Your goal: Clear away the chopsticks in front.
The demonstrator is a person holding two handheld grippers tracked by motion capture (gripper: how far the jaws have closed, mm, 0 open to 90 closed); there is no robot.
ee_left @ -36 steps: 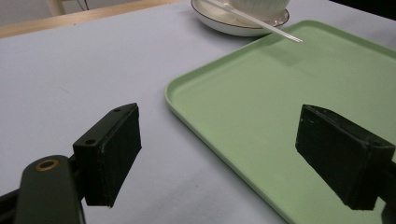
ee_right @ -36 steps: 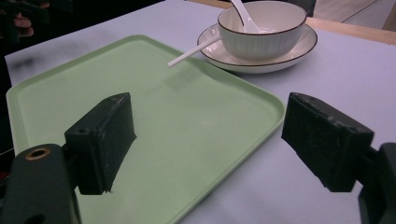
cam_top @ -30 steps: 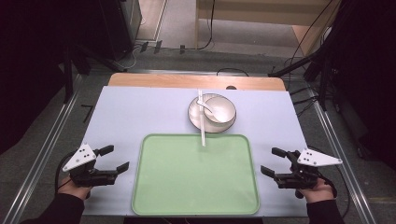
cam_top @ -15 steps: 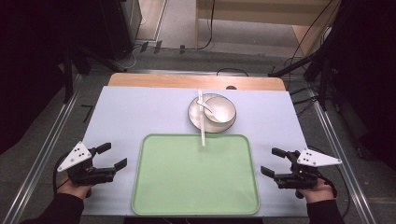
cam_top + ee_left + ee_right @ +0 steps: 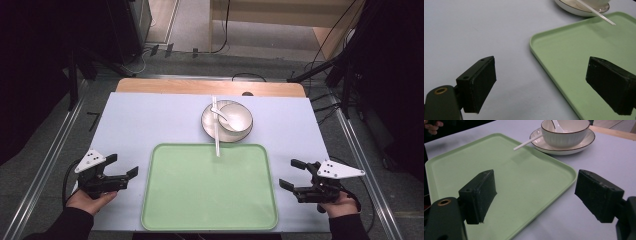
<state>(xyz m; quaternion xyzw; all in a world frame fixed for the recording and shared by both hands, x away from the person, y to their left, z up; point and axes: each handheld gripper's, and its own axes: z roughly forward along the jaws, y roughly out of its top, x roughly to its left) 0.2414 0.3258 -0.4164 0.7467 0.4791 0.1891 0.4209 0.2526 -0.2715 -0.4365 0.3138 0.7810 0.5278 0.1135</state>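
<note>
We saw a pale green tray on a light lavender-blue table with a bare wood strip along its far edge. The bowl was off-white with faint ribbing and a dark brown rim; its saucer matched. The spoon and straw were white. Both grippers' jaws were matt black.

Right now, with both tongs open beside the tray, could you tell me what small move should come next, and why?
Probably advance the right tongs toward the bowl on its plate. Both tongs stand open and hold nothing, the green tray is bare, and the dishes, with the white stick jutting over the tray's far rim, sit nearer the right side than the left tongs.
</note>
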